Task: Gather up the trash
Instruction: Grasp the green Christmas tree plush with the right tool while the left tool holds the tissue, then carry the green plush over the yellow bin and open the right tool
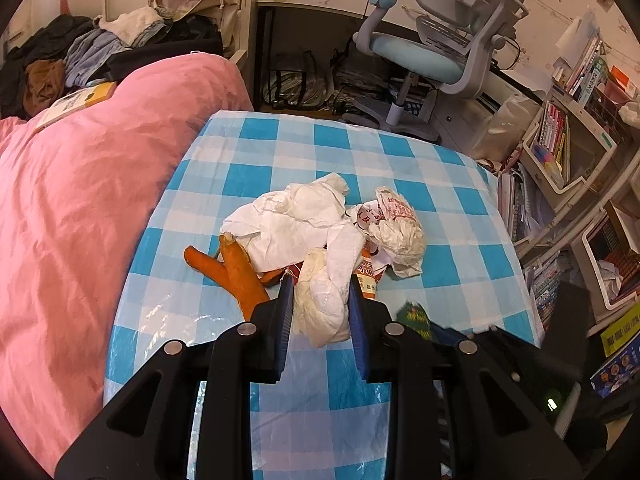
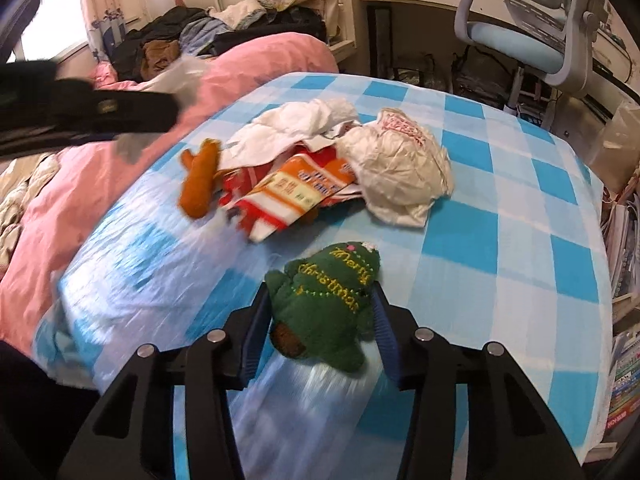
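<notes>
The left claw (image 1: 322, 304) grips a crumpled white tissue wad (image 1: 324, 304), its blue pads pressed against both sides of the wad. Just ahead of it on the blue-checked tabletop (image 1: 452, 200) lies the rest of the trash: a spread white paper napkin (image 1: 288, 220) straight ahead, an orange peel (image 1: 236, 268) ahead and to the left, and a balled printed wrapper (image 1: 396, 228) ahead and to the right.

The right claw (image 2: 320, 312) has a green felt Christmas tree ornament (image 2: 324, 304) between its pads, stitched "Merry Christmas"; the pads sit right against the tree's edges, though firm pressure cannot be told. Ahead of this claw lies a red and orange carton wrapper (image 2: 288, 196), with the balled wrapper (image 2: 400, 172) to its right. A pink duvet (image 2: 256, 64) lies left of the tabletop.
</notes>
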`<state>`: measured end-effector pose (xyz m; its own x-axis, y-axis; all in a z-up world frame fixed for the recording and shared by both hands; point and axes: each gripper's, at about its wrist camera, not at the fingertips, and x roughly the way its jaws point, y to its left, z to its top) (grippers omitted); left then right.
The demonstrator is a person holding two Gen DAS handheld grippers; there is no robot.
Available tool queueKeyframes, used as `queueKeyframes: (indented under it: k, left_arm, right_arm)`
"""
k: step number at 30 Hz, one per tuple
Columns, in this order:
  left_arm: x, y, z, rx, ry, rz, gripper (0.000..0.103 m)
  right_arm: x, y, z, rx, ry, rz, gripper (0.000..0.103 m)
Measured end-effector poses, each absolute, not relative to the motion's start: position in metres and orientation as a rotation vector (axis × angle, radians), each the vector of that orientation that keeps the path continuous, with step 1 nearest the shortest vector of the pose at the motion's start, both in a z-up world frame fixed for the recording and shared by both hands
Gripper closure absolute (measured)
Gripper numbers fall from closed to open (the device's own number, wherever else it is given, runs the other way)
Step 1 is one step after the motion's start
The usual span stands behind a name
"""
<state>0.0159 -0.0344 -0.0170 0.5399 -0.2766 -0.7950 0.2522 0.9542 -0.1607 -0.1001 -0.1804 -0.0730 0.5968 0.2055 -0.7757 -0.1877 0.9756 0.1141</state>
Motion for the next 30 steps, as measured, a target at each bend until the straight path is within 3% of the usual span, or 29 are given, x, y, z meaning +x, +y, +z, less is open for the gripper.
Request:
queueKeyframes:
  k: [30]
  left_arm:
    - [-0.046, -0.041, -0.024, 0.113, 0.913, -0.287, 0.079]
  right_arm:
    - [-0.22, -0.158, -0.053, 0.011, 0.811, 0.398, 0.055]
